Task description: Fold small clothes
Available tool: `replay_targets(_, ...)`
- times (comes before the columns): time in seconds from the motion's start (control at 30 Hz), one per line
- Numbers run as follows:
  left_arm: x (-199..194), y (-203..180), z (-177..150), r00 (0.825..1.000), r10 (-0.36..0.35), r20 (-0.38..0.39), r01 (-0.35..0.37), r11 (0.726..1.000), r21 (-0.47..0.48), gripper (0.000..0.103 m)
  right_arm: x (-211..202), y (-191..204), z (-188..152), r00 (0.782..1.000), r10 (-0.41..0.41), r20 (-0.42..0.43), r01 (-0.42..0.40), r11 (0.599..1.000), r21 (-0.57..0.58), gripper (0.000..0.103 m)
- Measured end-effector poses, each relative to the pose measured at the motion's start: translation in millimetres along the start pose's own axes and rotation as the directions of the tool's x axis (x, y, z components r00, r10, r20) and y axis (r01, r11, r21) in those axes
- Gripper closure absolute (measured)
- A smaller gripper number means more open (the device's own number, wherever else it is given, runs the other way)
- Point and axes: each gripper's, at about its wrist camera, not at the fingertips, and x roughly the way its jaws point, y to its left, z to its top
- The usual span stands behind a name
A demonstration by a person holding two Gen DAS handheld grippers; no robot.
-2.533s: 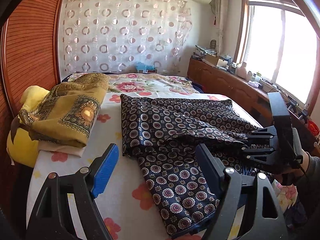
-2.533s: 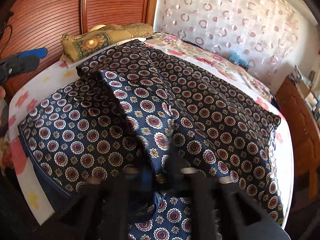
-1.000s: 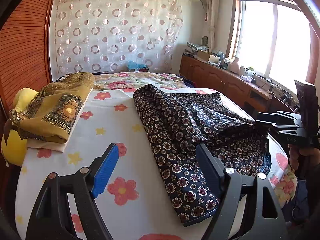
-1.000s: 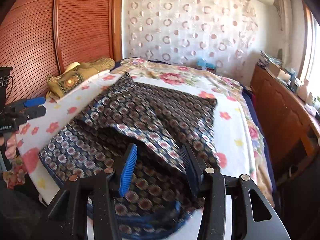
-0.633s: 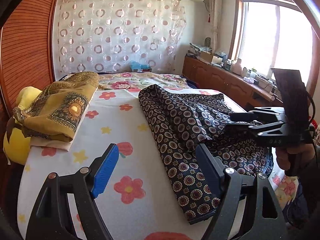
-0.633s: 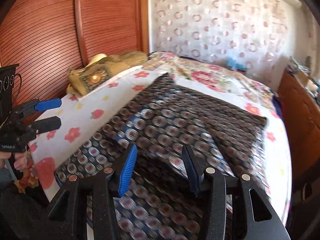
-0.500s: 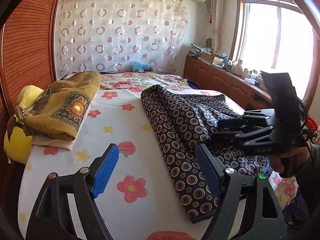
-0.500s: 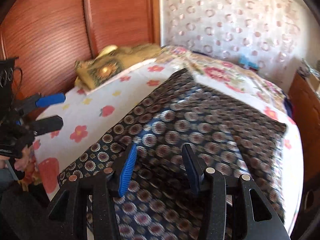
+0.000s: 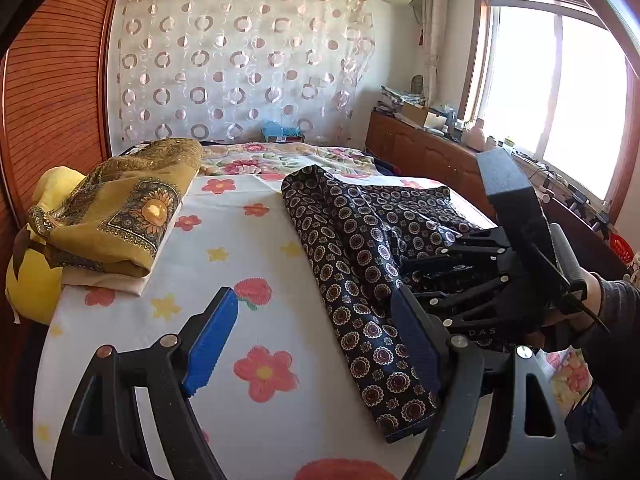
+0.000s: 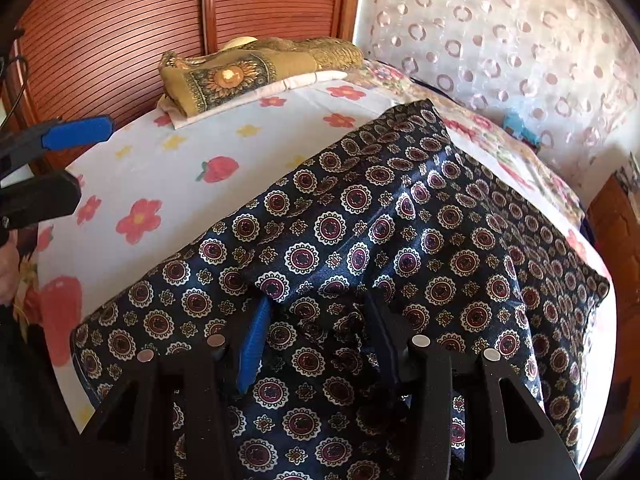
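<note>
We see our left tongs (image 9: 316, 344) wide and empty above the bed (image 9: 248, 240), our right tongs (image 10: 320, 312) half-open, fingertips buried in the navy medallion-print garment (image 10: 400, 220).

Sunlit window (image 9: 560, 92), wooden sideboard (image 9: 424, 156), curtained wall (image 9: 240, 68)

L hand-held gripper (image 9: 312, 340) agape; R hand-held gripper (image 10: 316, 312) angled down, half-spread.
</note>
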Motion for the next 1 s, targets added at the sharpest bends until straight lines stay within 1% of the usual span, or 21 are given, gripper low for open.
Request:
replay_targets(0.07, 0.1, -0.4, -0.2, 1.0, 0.001, 0.0, -0.001, 1.0, 0.0, 0.023, -1.9, -0.3, -2.0, 1.0, 0.011, 0.002, -0.011, 1.0, -0.001, 0.055)
replay_targets(0.1, 0.0, -0.7, -0.2, 1.0, 0.001, 0.0, -0.001, 1.0, 0.0, 0.023, -1.4, 1.7, -3.4, 1.0, 0.015, 0.003, -0.015, 1.0, -0.001, 0.062)
replay_targets(0.13, 0.0, -0.3, -0.2, 1.0, 0.001, 0.0, -0.001, 1.0, 0.001, 0.023, -3.2, 0.8, -4.6, 1.0, 0.011, 0.005, -0.011, 1.0, -0.002, 0.074)
replay_targets(0.17, -0.5, -1.2, -0.3, 1.0, 0.0, 0.0, 0.0, 1.0, 0.002, 0.023, -4.6, -0.5, -5.3, 1.0, -0.005, 0.005, 0.005, 1.0, -0.003, 0.081)
replay_targets(0.2, -0.1, -1.3, -0.5, 1.0, 0.0, -0.001, 0.0, 1.0, 0.003, 0.023, -6.2, -3.0, -5.7, 1.0, -0.021, 0.006, 0.021, 1.0, 0.0, 0.096)
replay_targets(0.37, 4.2, -3.8, -1.9, 1.0, -0.005, -0.012, 0.005, 1.0, 0.01, 0.023, -23.3, -27.1, -4.2, 0.997, -0.062, 0.051, 0.059, 0.997, 0.059, 0.097)
replay_targets(0.5, 10.4, -6.9, -4.1, 0.999, -0.015, -0.028, 0.015, 1.0, 0.014, 0.023, -41.7, -63.5, 2.8, 0.987, -0.125, 0.098, 0.111, 0.984, 0.139, 0.097)
replay_targets(0.53, 11.5, -7.4, -4.6, 0.999, -0.018, -0.032, 0.018, 1.0, 0.015, 0.023, -45.9, -74.8, 5.9, 0.982, -0.156, 0.105, 0.138, 0.978, 0.157, 0.097)
replay_targets(0.63, 13.7, -9.7, -5.9, 0.999, -0.023, -0.037, 0.024, 1.0, 0.018, 0.023, -52.0, -106.8, 12.9, 0.971, -0.216, 0.105, 0.192, 0.961, 0.201, 0.097)
replay_targets(0.73, 14.2, -11.2, -7.0, 0.999, -0.027, -0.042, 0.028, 0.999, 0.023, 0.023, -50.5, -139.2, 19.1, 0.958, -0.272, 0.086, 0.243, 0.935, 0.257, 0.097)
replay_targets(0.8, 14.8, -11.6, -7.5, 0.998, -0.03, -0.046, 0.031, 0.999, 0.024, 0.023, -46.7, -160.2, 21.6, 0.948, -0.312, 0.07, 0.276, 0.91, 0.31, 0.097)
replay_targets(0.87, 14.7, -10.7, -8.4, 0.998, -0.031, -0.05, 0.033, 0.999, 0.024, 0.023, -41.3, -180.7, 22.3, 0.938, -0.344, 0.053, 0.299, 0.874, 0.383, 0.097)
replay_targets(0.9, 14.2, -10.8, -9.0, 0.998, -0.03, -0.05, 0.032, 0.999, 0.024, 0.023, -39.1, -190.2, 21.0, 0.926, -0.375, 0.037, 0.325, 0.846, 0.423, 0.097)
replay_targets(0.93, 13.9, -10.9, -9.4, 0.998, -0.03, -0.048, 0.032, 0.999, 0.025, 0.023, -37.0, -197.0, 20.3, 0.911, -0.411, 0.014, 0.359, 0.812, 0.459, 0.093)
replay_targets(0.97, 13.6, -11.2, -10.0, 0.998, -0.033, -0.047, 0.035, 0.999, 0.027, 0.023, -33.9, -203.2, 18.7, 0.901, -0.433, -0.014, 0.383, 0.782, 0.492, 0.089)
replay_targets(1.0, 13.7, -11.9, -10.4, 0.998, -0.035, -0.049, 0.037, 0.999, 0.029, 0.023, -31.4, -207.6, 17.1, 0.905, -0.424, -0.025, 0.376, 0.773, 0.511, 0.086)
